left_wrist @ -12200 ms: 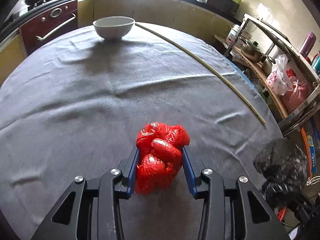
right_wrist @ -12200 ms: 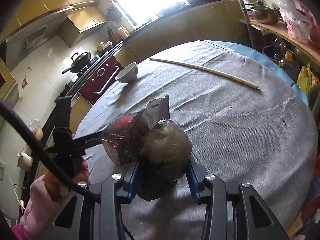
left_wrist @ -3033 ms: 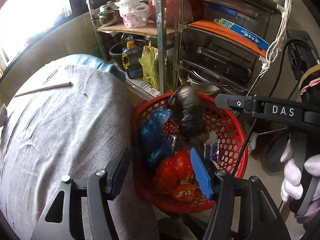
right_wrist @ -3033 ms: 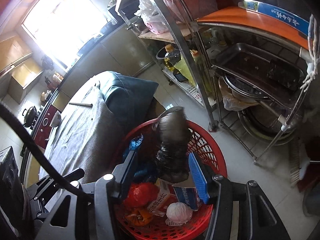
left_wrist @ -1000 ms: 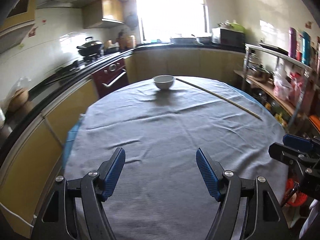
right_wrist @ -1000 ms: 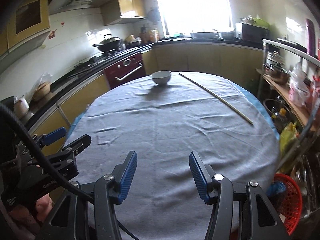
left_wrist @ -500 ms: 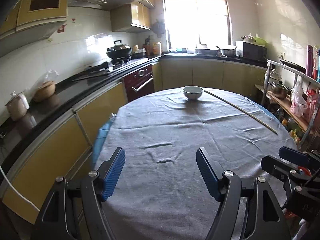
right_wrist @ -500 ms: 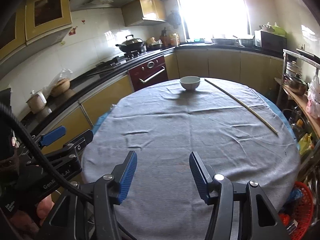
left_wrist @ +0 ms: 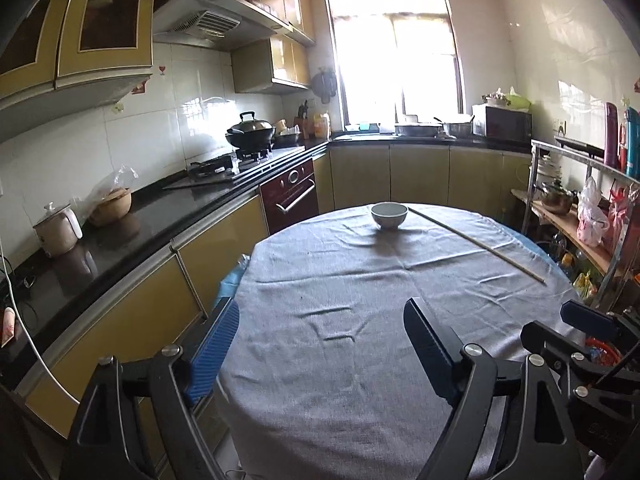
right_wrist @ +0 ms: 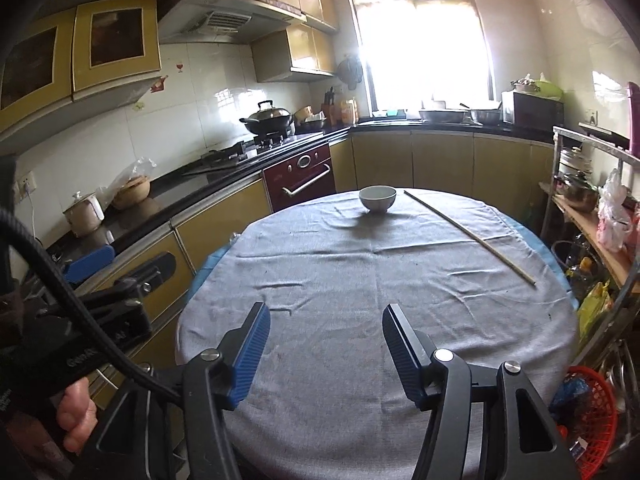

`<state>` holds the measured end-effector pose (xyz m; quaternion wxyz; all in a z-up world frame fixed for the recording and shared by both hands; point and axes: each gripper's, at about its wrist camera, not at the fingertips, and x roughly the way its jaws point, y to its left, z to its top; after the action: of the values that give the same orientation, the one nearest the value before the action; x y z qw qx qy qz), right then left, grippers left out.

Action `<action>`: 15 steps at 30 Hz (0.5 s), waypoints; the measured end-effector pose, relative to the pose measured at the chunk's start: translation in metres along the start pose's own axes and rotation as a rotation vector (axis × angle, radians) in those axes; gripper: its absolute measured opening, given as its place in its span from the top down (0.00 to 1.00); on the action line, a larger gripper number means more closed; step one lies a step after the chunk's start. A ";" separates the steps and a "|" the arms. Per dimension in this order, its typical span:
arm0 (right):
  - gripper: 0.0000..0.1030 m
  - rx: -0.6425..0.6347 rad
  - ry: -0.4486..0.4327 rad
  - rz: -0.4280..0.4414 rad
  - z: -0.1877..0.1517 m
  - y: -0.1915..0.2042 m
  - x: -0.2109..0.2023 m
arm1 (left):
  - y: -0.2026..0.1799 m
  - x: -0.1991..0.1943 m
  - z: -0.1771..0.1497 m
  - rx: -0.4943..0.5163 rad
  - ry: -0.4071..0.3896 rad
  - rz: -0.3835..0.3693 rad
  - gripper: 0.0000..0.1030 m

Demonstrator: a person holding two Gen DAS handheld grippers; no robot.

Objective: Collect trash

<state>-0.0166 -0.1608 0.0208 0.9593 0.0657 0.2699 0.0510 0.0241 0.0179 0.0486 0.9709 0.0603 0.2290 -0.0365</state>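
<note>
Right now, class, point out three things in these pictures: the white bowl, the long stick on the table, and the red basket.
white bowl [left_wrist: 389,215], left wrist view, on its outer side wall.
long stick [right_wrist: 468,233], right wrist view, on its middle stretch.
red basket [right_wrist: 596,412], right wrist view, on its mesh wall.

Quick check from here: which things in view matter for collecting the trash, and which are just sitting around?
Job:
- red basket beside the table, trash inside
- left gripper, open
- right gripper, open

Lying about:
- white bowl
- long stick
- grey tablecloth
- wok on the stove
</note>
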 end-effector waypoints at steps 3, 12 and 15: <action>0.39 0.006 0.005 -0.001 0.000 0.000 0.002 | 0.005 -0.001 0.001 -0.012 -0.002 0.006 0.18; 0.39 -0.012 -0.013 -0.001 0.002 0.006 -0.002 | 0.008 -0.004 0.001 -0.013 -0.008 0.011 0.18; 0.39 -0.013 -0.021 -0.001 0.002 0.007 -0.005 | 0.008 -0.005 0.001 -0.012 -0.013 0.011 0.18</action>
<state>-0.0203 -0.1550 0.0262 0.9625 0.0599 0.2596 0.0517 0.0205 0.0257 0.0527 0.9728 0.0555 0.2227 -0.0305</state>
